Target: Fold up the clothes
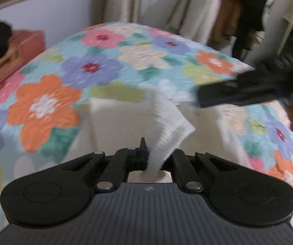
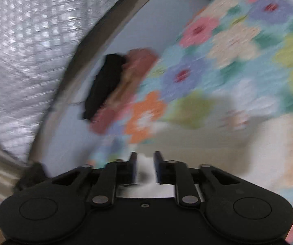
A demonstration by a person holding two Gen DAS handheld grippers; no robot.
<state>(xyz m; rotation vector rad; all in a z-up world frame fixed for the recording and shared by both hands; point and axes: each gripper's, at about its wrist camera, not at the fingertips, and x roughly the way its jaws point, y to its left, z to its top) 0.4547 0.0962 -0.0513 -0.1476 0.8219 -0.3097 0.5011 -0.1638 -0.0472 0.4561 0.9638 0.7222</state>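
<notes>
Left wrist view shows your left gripper (image 1: 148,155) with its fingers closed on a fold of the white cloth (image 1: 166,122), which lies on the flowered bedspread (image 1: 97,57). Your right gripper (image 2: 144,164) has its fingers slightly apart, white cloth between them.

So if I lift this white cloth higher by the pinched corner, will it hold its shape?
Probably not. The white cloth droops from the left gripper in a soft fold, so it looks floppy. Its ribbed weave suggests decent grip. It seems light, since one pinched corner holds it.
</notes>
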